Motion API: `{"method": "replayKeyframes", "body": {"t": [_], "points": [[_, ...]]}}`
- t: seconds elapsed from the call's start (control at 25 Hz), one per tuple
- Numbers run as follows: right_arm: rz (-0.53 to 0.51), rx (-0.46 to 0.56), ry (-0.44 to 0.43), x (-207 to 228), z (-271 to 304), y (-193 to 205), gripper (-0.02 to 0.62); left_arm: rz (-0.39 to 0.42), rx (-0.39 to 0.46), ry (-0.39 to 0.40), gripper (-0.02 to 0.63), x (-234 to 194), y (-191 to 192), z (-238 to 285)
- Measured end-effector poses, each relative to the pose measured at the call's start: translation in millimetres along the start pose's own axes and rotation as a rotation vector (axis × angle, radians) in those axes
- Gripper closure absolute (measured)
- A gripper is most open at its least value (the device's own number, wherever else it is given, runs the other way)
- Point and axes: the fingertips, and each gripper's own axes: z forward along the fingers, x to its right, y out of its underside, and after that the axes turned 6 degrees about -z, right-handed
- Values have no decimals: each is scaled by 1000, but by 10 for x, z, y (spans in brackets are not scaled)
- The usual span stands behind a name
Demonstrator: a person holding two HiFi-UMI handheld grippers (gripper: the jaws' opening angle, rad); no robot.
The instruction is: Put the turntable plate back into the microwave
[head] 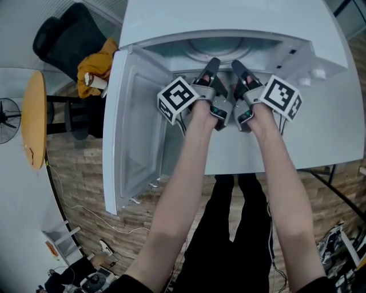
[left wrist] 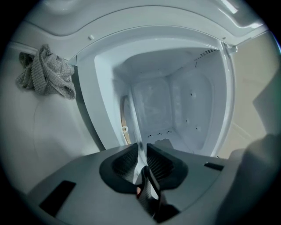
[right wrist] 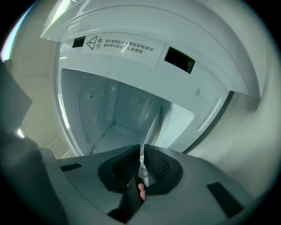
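The left gripper (head: pixel 211 64) and the right gripper (head: pixel 237 66) sit side by side, nearly touching, both pushed into the mouth of the white microwave (head: pixel 229 17). Each is closed on the near rim of the clear turntable plate (head: pixel 229 50). In each gripper view a thin glass edge runs between the ribbed pads, which press on it from both sides. From the two grippers the plate reaches ahead into the cavity, and its round outline shows just beyond their tips. I cannot tell whether it rests on the cavity floor or is held a little above it.

The microwave door (head: pixel 134 120) stands swung open to the left of the left gripper. A warning label (right wrist: pixel 120 44) sits on the front panel above the right gripper. The microwave stands on a white desk (head: pixel 334 131), whose bare top spreads out to the right of the right gripper.
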Motion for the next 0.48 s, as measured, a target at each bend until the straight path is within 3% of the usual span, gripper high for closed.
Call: {"method": "replayKeyframes", "body": {"t": [0.48], "points": [[32,55,13,44,3,-146,600,-27,-31,10,551,-6,54,-7]]}}
